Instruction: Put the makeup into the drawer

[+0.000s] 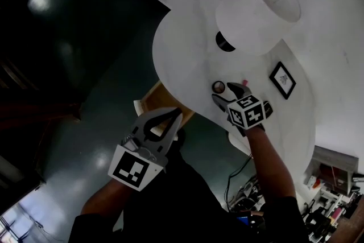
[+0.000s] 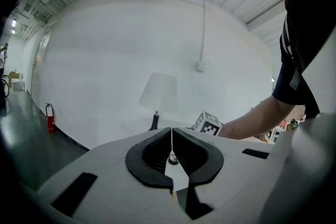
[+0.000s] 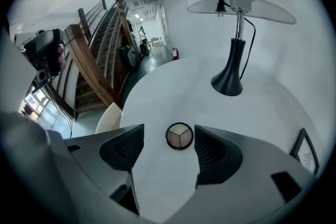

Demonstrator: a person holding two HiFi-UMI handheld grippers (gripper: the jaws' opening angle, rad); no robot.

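A small round makeup compact [image 1: 218, 86] with three beige shades lies on the white round table [image 1: 182, 54], near its front edge. My right gripper [image 1: 226, 95] points down at it with jaws open. In the right gripper view the compact [image 3: 179, 136] lies on the tabletop between the two pads, touching neither. My left gripper [image 1: 177, 112] hangs just off the table's edge, lower left of the compact, shut with nothing in it. In the left gripper view its fingertips [image 2: 171, 129] meet, and the right gripper's marker cube [image 2: 210, 124] shows beyond them.
A lamp with a white shade [image 1: 256, 8] and black base [image 3: 229, 81] stands behind the compact. A small black picture frame [image 1: 282, 79] lies to the right. A tan and white piece [image 1: 149, 97] sticks out under the table's left rim. Dark floor lies beyond.
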